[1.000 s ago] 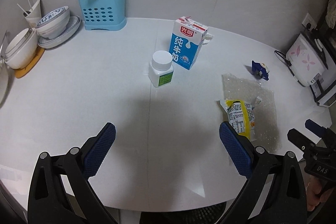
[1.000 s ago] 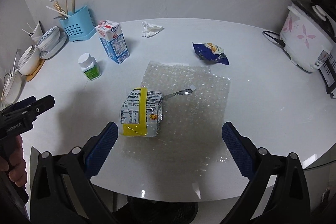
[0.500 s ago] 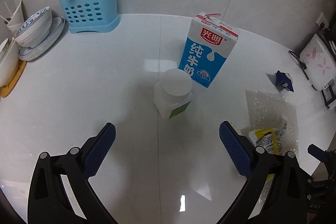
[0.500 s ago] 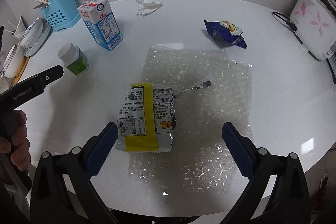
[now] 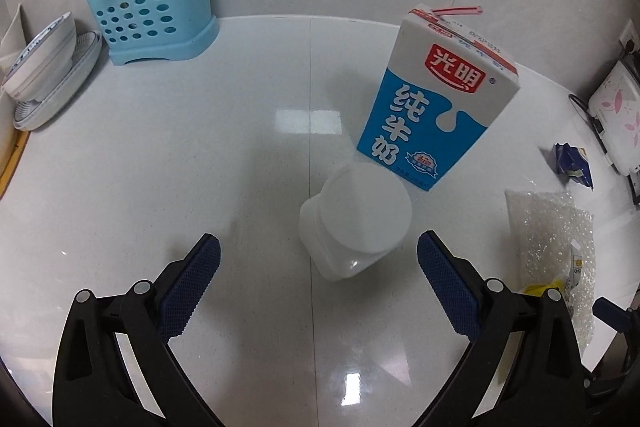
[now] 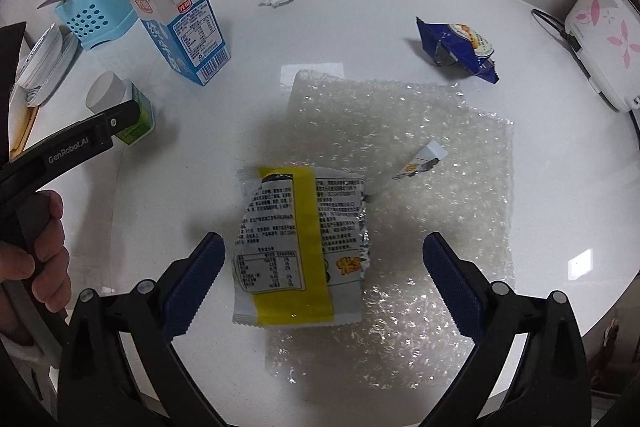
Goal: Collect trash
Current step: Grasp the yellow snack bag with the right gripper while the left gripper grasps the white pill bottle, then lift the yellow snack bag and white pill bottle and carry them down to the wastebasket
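Both hand-held grippers open, left (image 5: 318, 263) now closer over white bottle (image 5: 354, 225).

blue-white milk carton (image 5: 434, 107); yellow-striped silver wrapper (image 6: 298, 251); white bottle (image 5: 356, 219)

My left gripper (image 6: 120, 119) hides part of the bottle (image 6: 120, 107); the cooker (image 5: 616, 115) is cut off at the edge.
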A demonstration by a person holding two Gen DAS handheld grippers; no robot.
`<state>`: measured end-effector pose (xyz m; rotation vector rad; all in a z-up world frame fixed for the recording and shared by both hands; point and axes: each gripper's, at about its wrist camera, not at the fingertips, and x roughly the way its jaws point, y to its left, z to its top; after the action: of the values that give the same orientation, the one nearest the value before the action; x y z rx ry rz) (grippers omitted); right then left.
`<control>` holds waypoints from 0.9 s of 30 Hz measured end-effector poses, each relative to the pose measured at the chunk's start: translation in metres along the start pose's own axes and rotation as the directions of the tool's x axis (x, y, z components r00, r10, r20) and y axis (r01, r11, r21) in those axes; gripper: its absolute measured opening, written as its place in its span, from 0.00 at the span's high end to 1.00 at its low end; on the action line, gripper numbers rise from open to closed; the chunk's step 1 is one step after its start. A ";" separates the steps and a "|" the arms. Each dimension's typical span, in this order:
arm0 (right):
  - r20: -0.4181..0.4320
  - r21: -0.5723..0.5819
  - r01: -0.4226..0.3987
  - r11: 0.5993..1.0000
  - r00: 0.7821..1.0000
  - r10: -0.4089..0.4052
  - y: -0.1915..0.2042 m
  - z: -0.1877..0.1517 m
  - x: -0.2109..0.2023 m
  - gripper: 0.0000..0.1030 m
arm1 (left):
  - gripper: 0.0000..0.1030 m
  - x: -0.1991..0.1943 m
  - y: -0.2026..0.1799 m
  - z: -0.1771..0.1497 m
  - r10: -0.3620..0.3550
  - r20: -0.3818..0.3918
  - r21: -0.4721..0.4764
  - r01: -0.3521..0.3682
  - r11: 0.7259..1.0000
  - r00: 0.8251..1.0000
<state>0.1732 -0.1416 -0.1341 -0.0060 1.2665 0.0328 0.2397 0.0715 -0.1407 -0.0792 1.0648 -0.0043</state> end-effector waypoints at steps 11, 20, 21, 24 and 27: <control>-0.084 0.036 0.024 0.999 0.996 -0.021 0.002 0.005 0.020 0.13 | 0.30 0.009 -0.007 0.005 -0.032 -0.008 0.020 0.032 0.999 0.999; -0.145 0.097 0.017 0.995 0.989 -0.002 -0.004 0.004 0.024 0.36 | 0.51 0.005 -0.015 0.004 -0.041 0.000 0.035 0.041 0.999 0.999; -0.149 0.103 0.018 0.995 0.989 -0.002 -0.005 0.004 0.024 0.38 | 0.51 0.005 -0.015 0.004 -0.041 0.001 0.036 0.041 0.999 0.999; -0.156 0.118 0.020 0.993 0.988 -0.002 -0.007 0.004 0.025 0.42 | 0.52 0.001 -0.015 0.003 -0.042 0.005 0.040 0.042 0.998 0.999; -0.157 0.122 0.020 0.992 0.988 -0.001 -0.007 0.004 0.024 0.47 | 0.52 -0.002 -0.013 0.002 -0.045 0.005 0.038 0.044 0.998 0.999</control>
<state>0.1846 -0.1484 -0.1558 0.0930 1.4239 -0.0561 0.2407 0.0584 -0.1368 -0.0689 1.0566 -0.0641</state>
